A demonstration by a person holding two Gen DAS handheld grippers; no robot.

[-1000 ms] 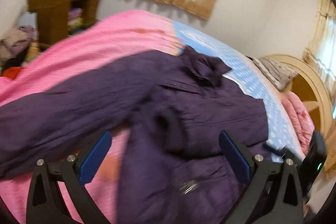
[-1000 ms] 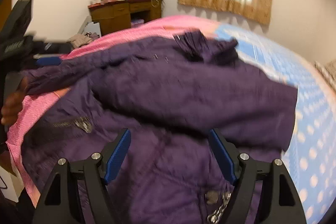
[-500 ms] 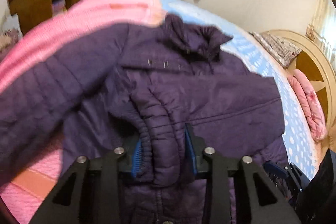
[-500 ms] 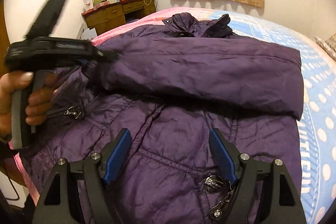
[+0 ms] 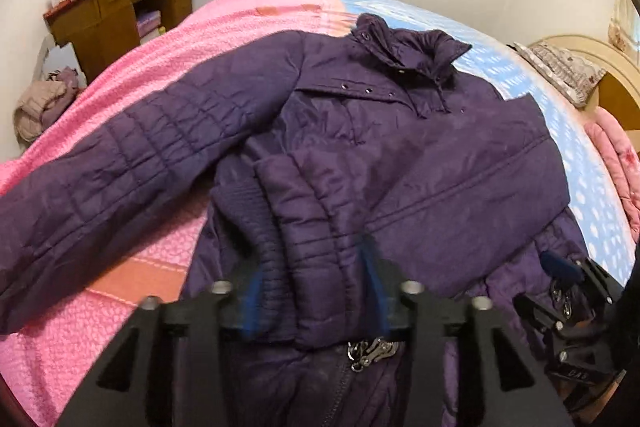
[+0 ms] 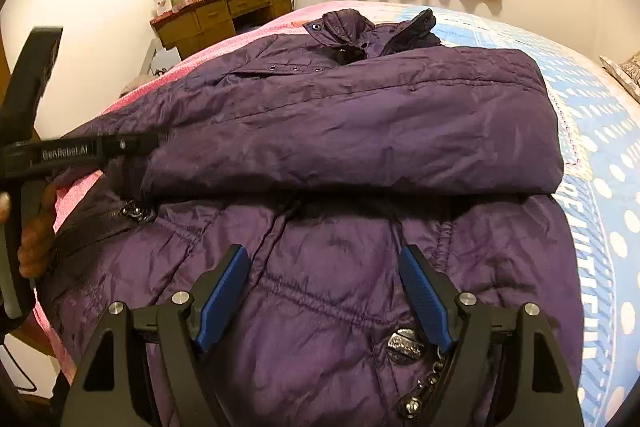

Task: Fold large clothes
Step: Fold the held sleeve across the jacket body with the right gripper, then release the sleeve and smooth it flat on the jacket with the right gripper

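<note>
The purple jacket [image 5: 400, 155] lies front-up on the bed [image 5: 224, 27], collar toward the far edge under the window, hem toward the near edge where we stand. One sleeve is already folded across the chest, and its cuff [image 5: 304, 251] ends between the blue pads of our left hand-held gripper [image 5: 310, 301]. Those jaws have just been opening after a pinch; the pads look blurred and stand beside the cuff, so we judge the cuff released, lying loose on the jacket front.

The other sleeve [image 5: 120, 179] is the one the next fold turns on. It stretches straight out from the shoulder over the pink blanket toward the bed's left edge, its long axis running across the bed, its end well off to the left of our left gripper. Our right hand-held gripper [image 6: 324, 291] hovers spread over the lower front near the hem, grasping nothing, and is farther from that sleeve.
</note>
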